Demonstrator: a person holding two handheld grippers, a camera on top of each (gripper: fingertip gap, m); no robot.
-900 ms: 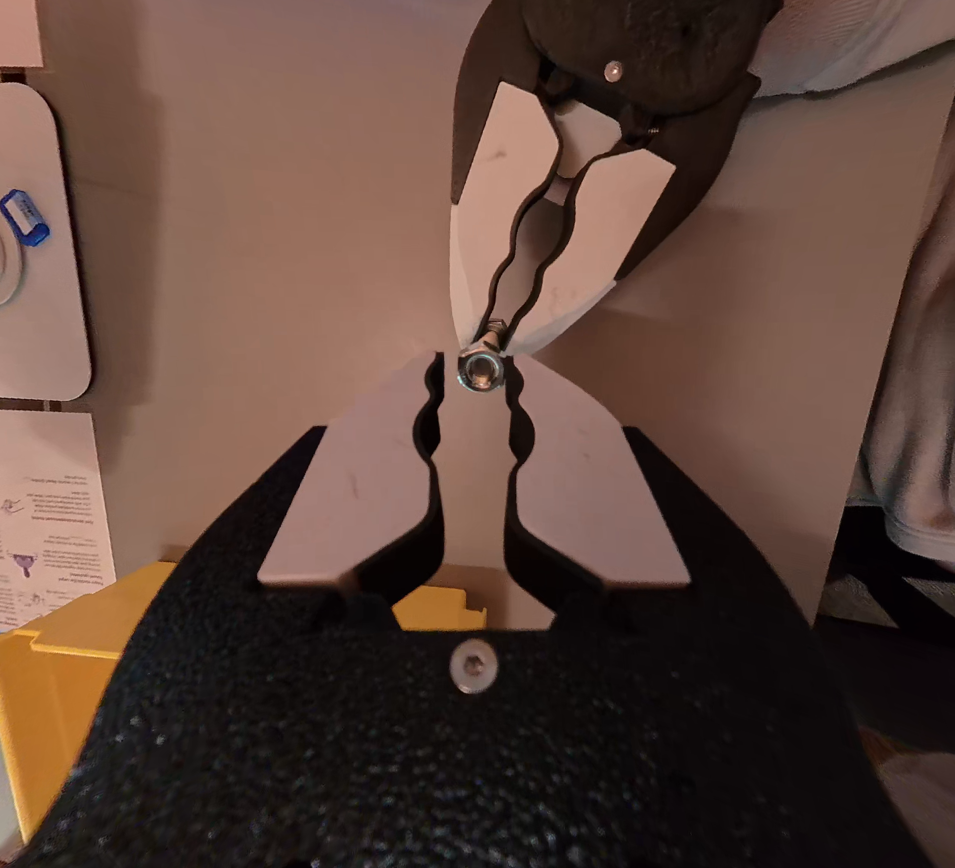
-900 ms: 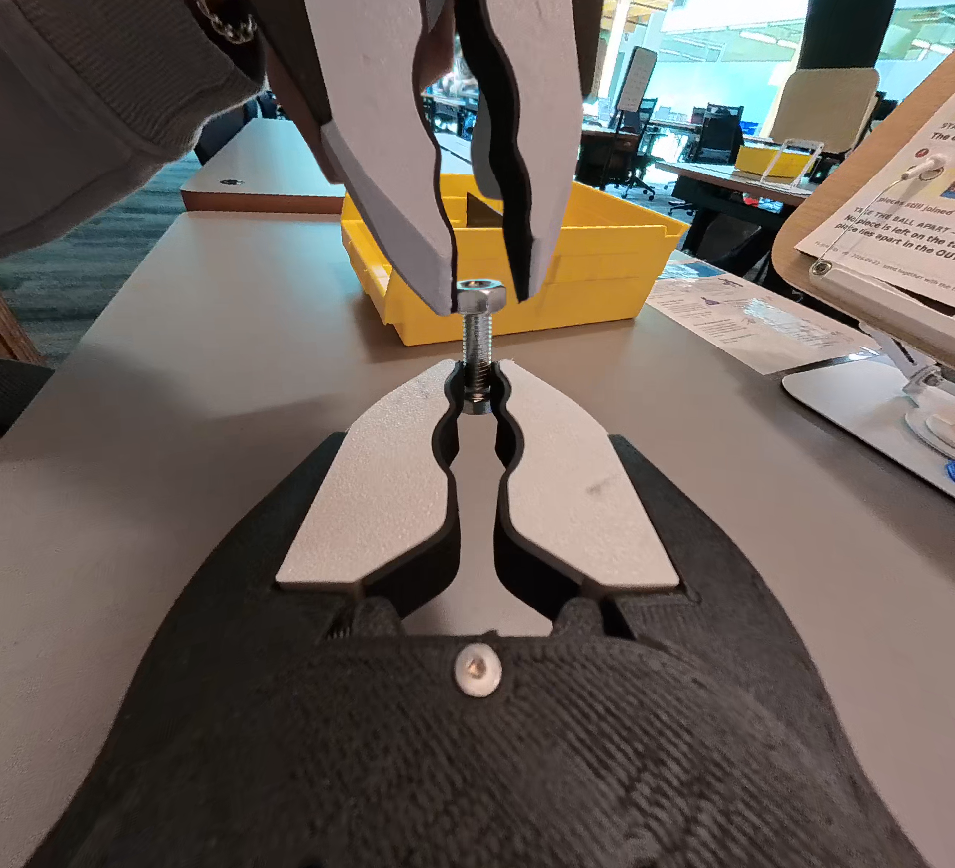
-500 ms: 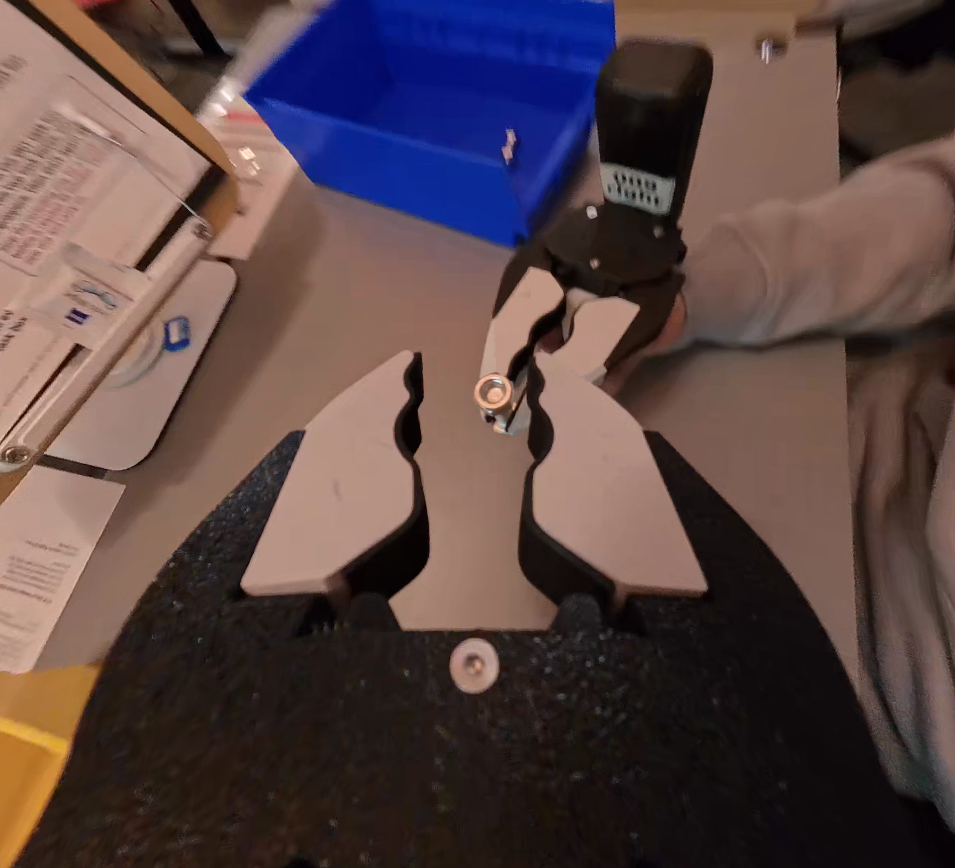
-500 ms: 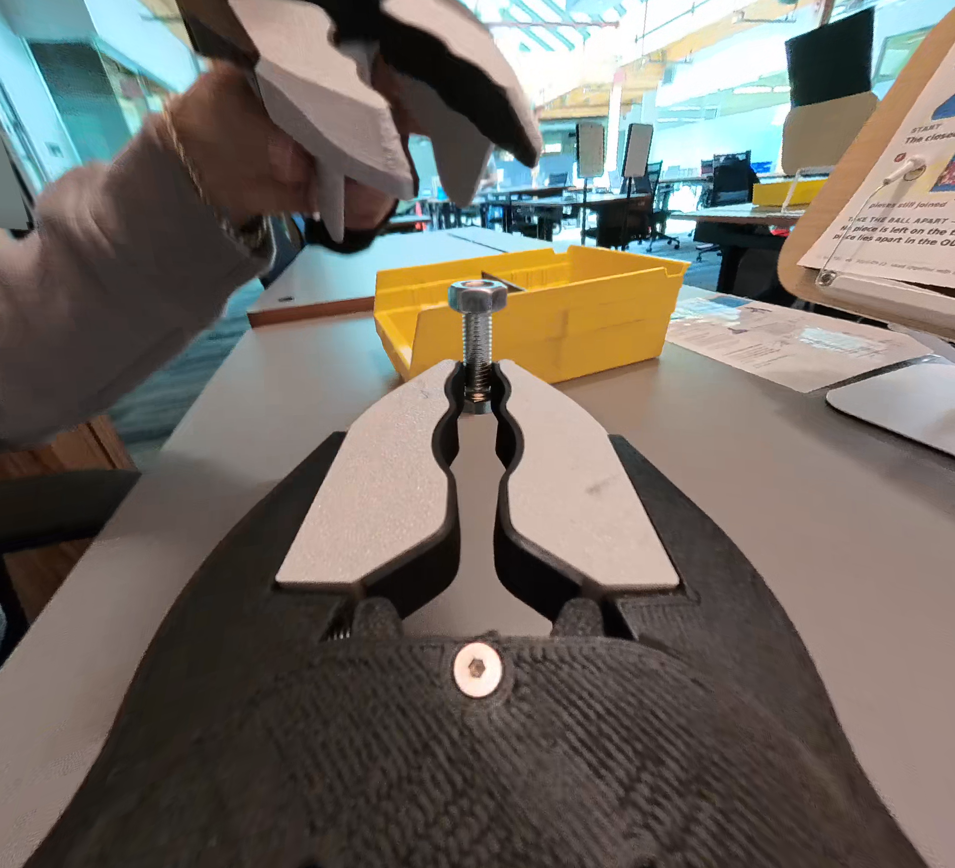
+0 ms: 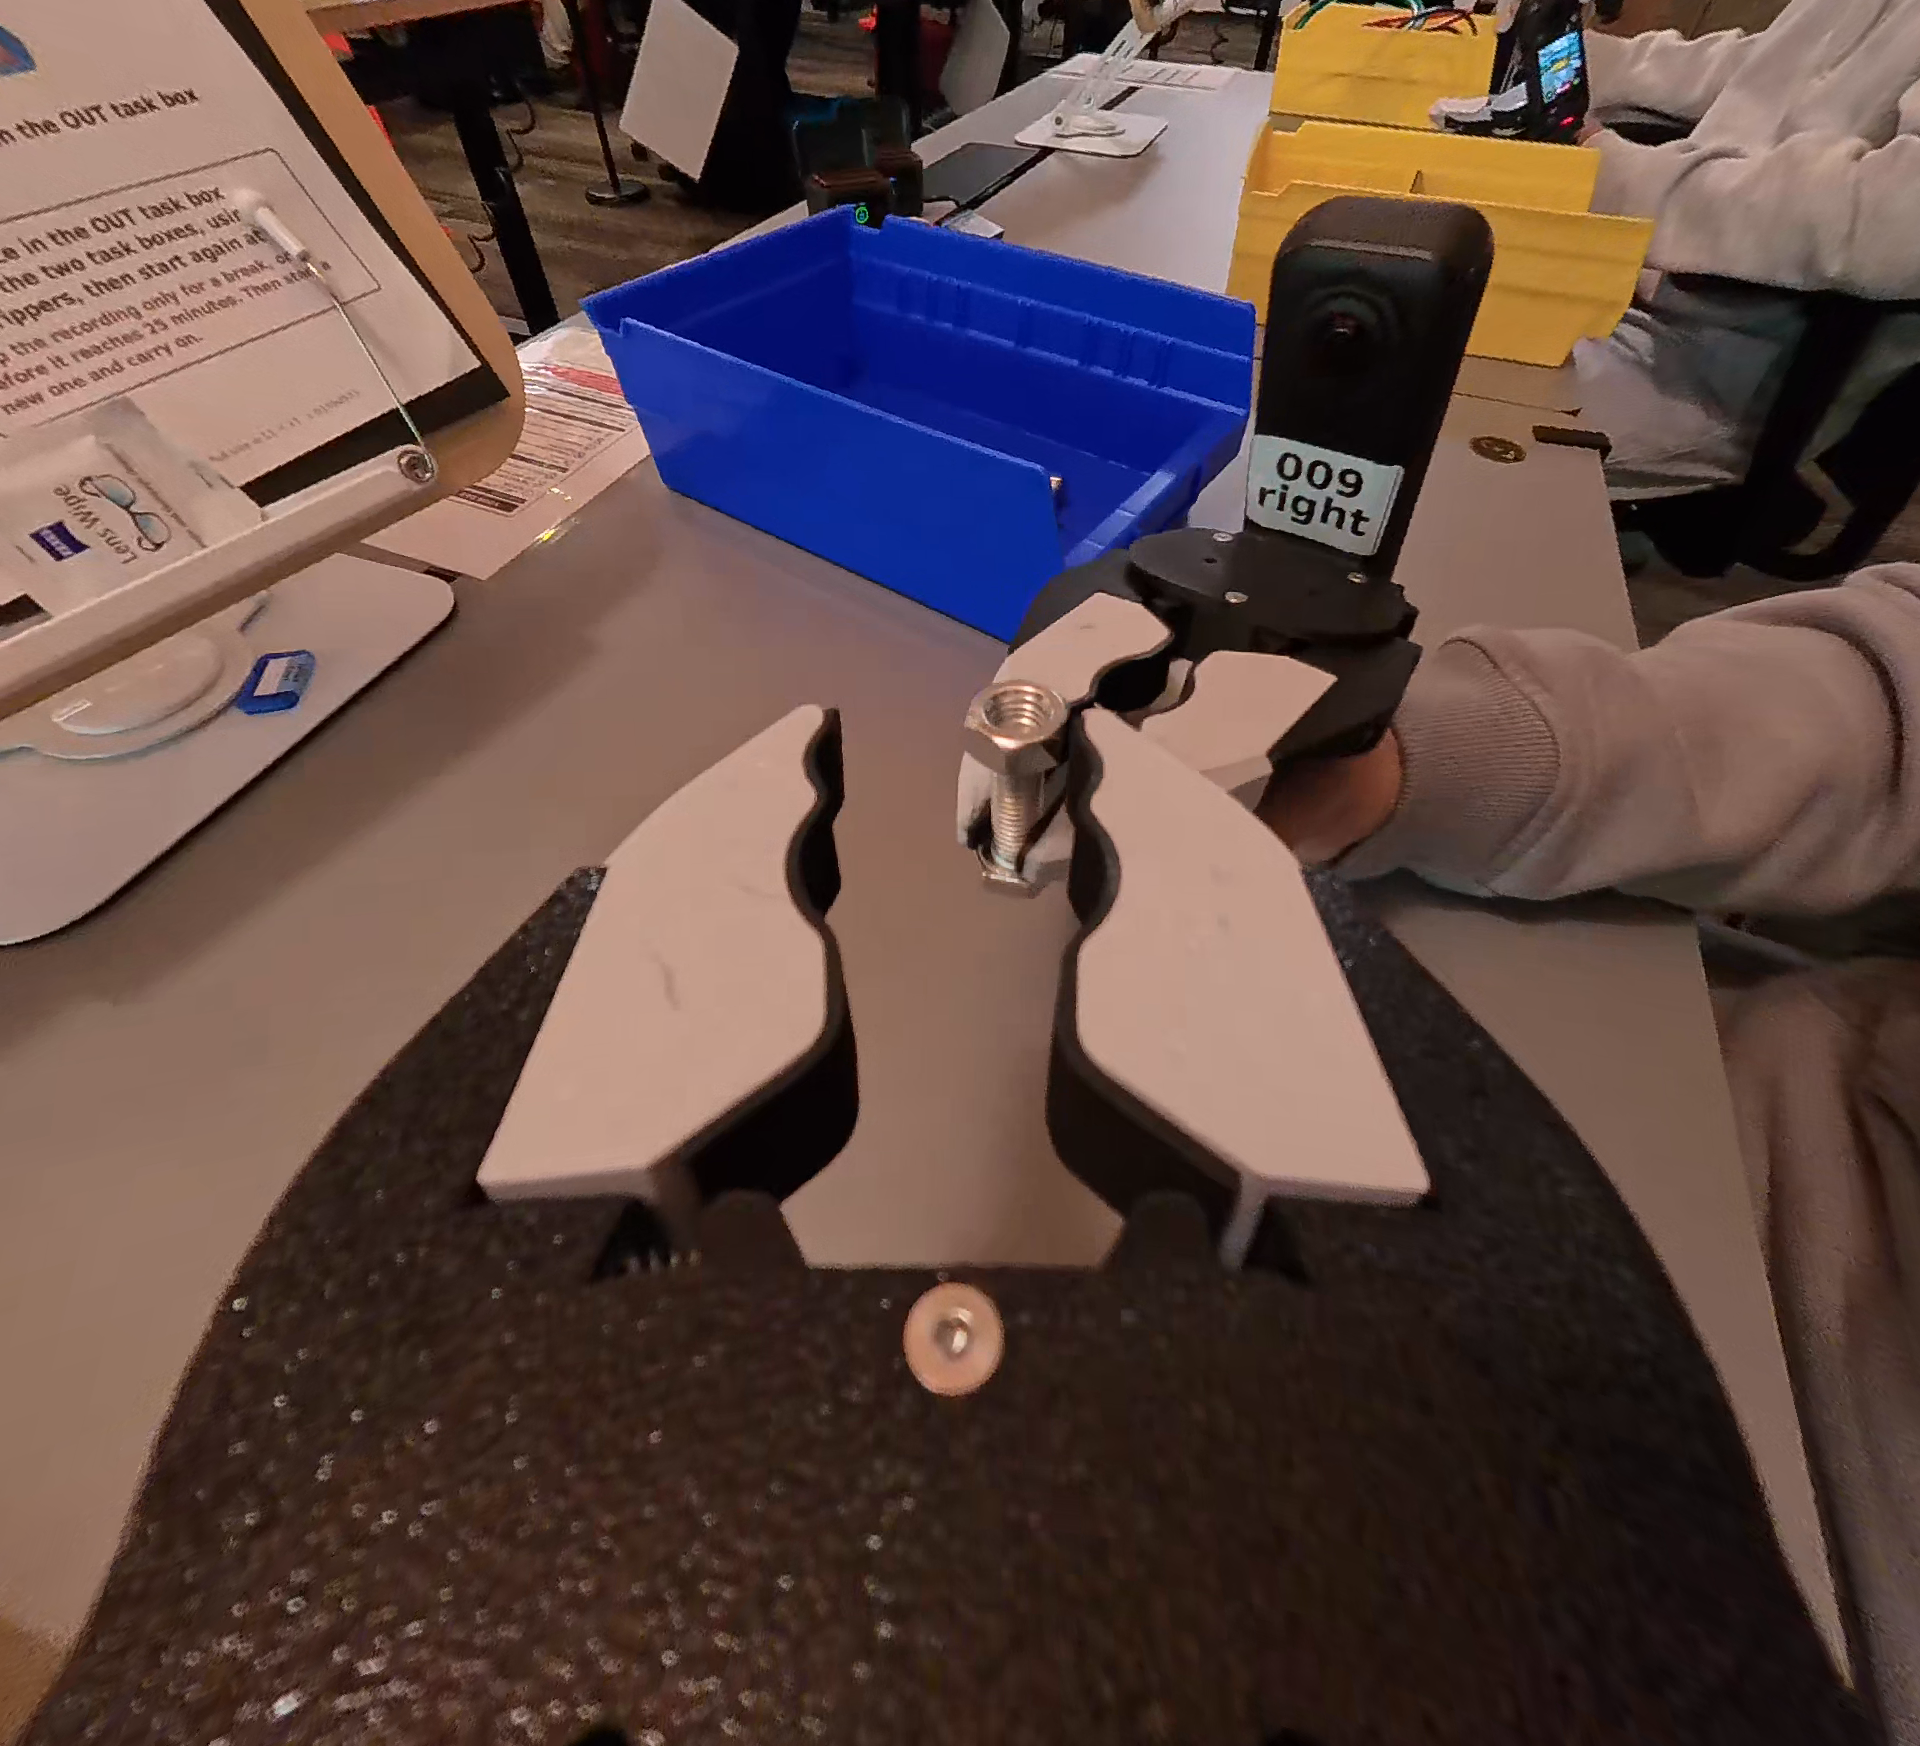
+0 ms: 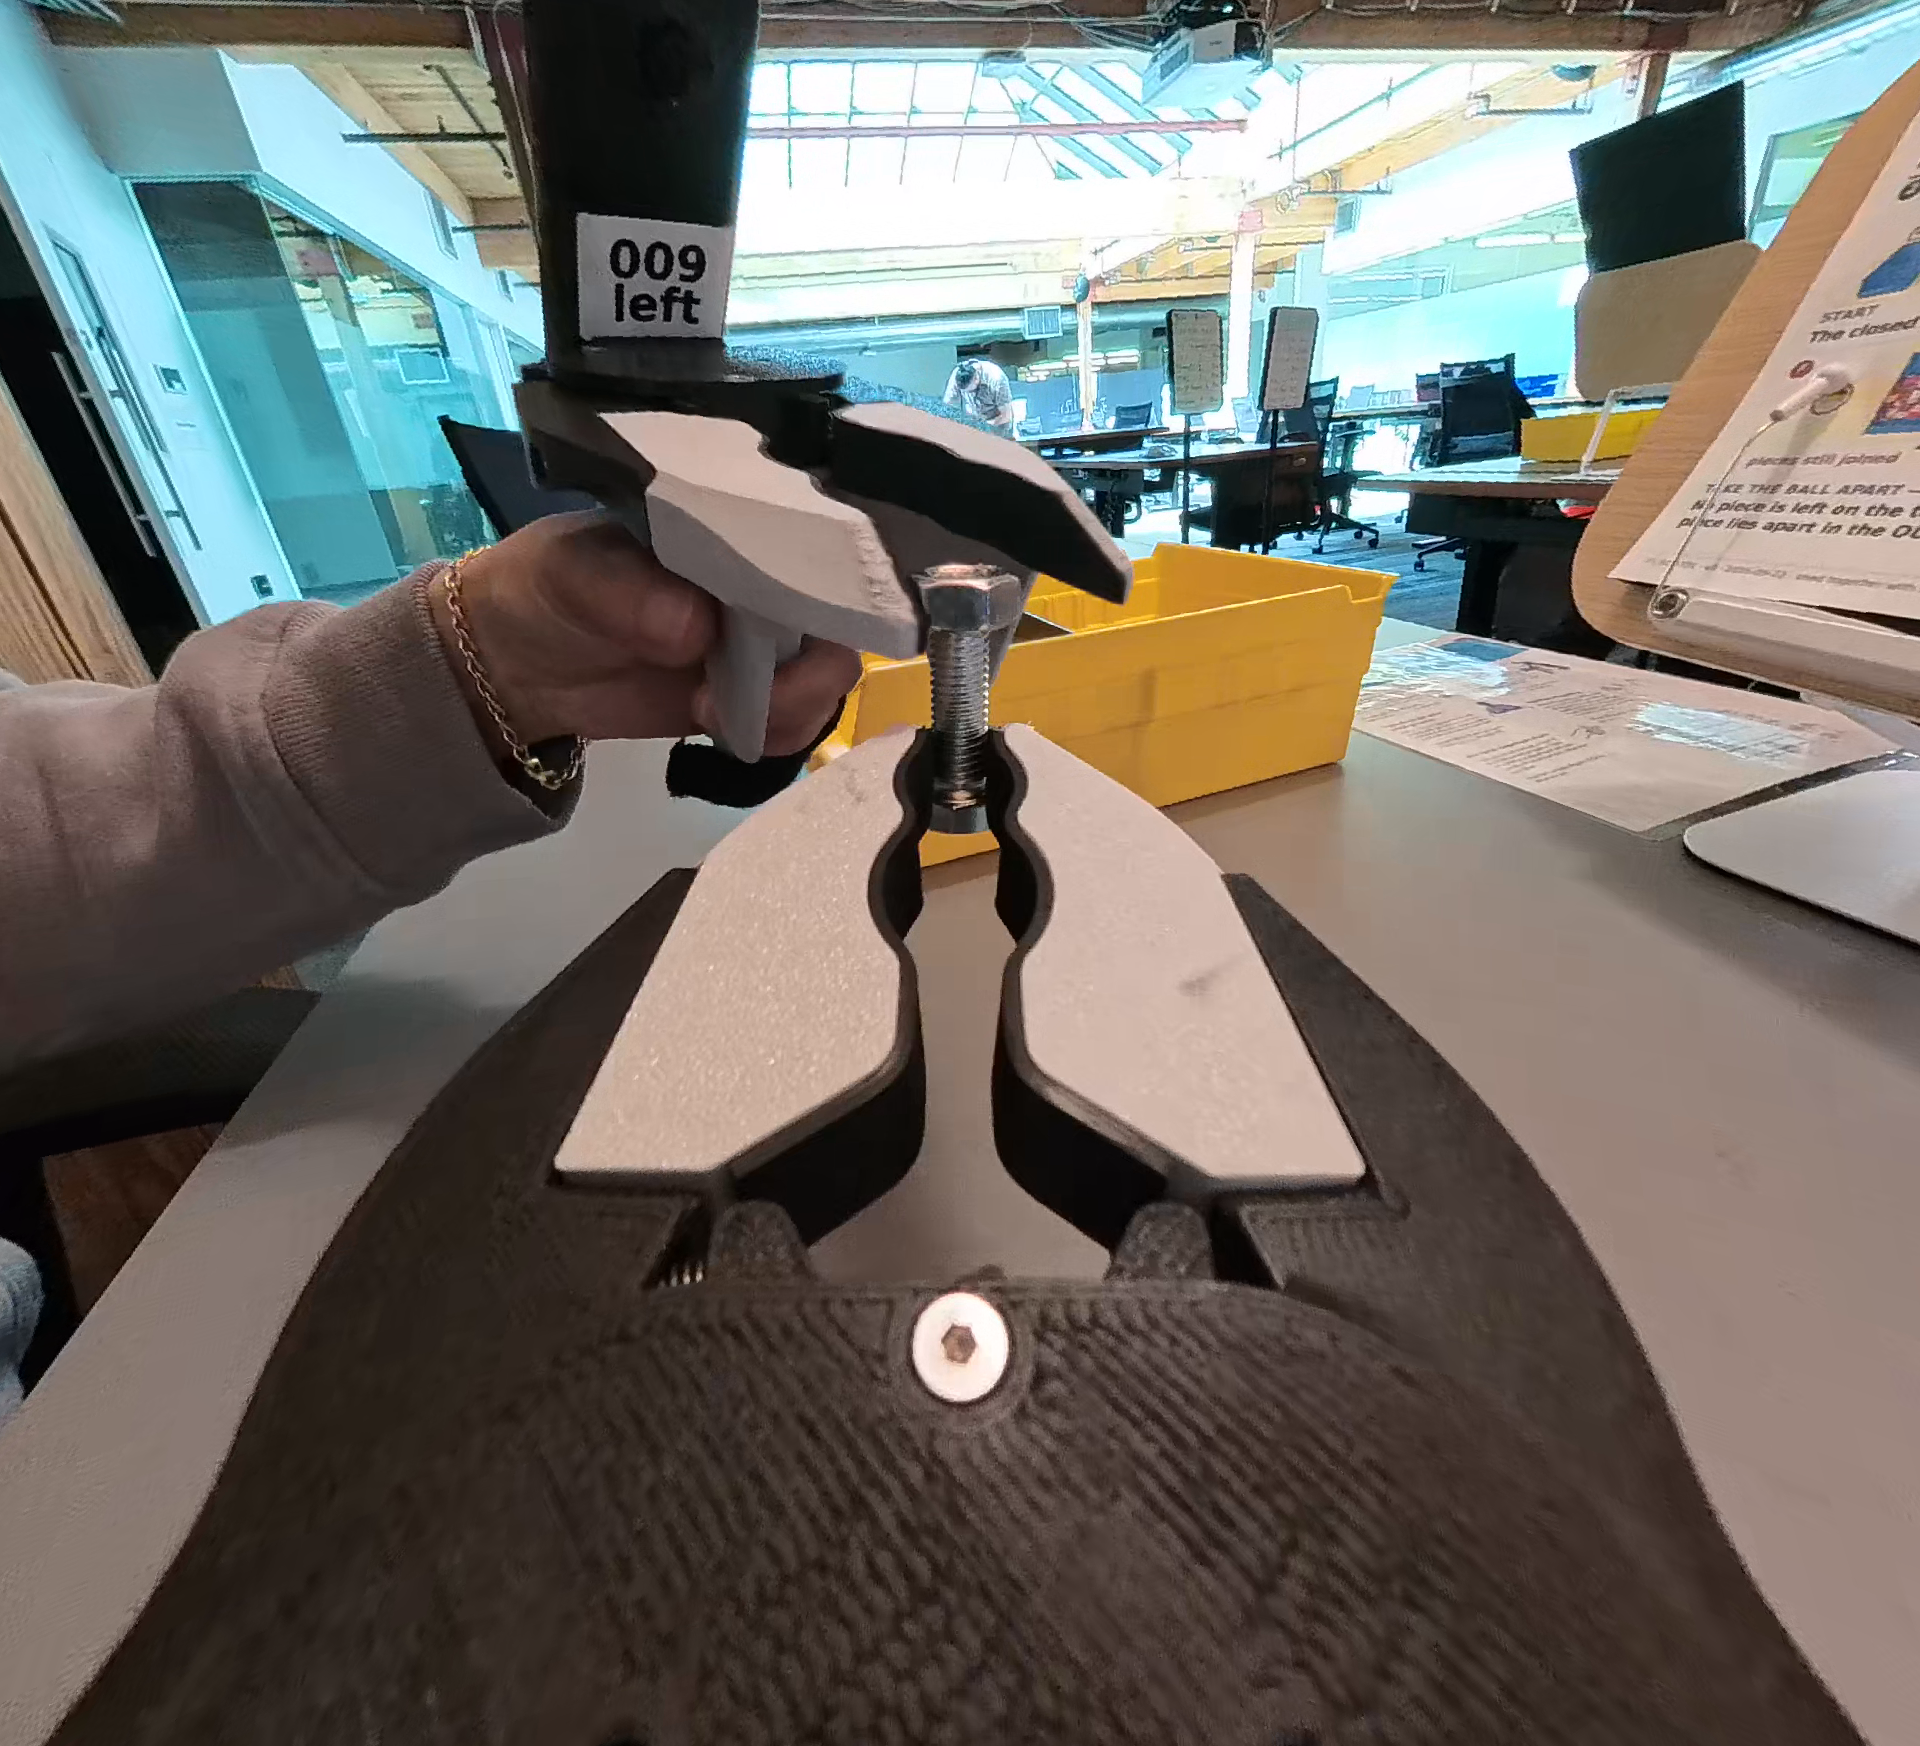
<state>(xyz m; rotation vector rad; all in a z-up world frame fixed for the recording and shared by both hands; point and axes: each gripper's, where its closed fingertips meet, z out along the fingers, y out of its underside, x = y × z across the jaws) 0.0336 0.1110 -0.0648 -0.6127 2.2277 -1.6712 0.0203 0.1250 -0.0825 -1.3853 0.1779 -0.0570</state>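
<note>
A: What was the room like?

B: An open office with rows of desks under a timber ceiling, and a grey table (image 5: 436,823) in front. At the far left of the table a tilted board (image 5: 208,242) carried a printed sheet, with a small blue clip (image 5: 272,680) on its white base. To the right of that, farther off, sat a blue bin (image 5: 914,408), and far right a yellow bin (image 5: 1434,242).

A: And the grippers?

B: The left gripper (image 5: 956,823) had its jaws spread wide and held nothing. The bolt stood in the gap, closer to the right finger (image 5: 1195,948), and neither pad pressed on it.

A: Where was the bolt?

B: The steel bolt (image 5: 1013,792) stood upright just above the table, nut (image 5: 1016,722) at the top. The right gripper (image 6: 961,782) was clamped on its lower threads, both pads against the shank.

A: Seen from the right?

B: The left gripper's tips flanked the nut without gripping it, with a hand (image 6: 623,626) on its handle and another yellow bin (image 6: 1195,647) behind.
</note>
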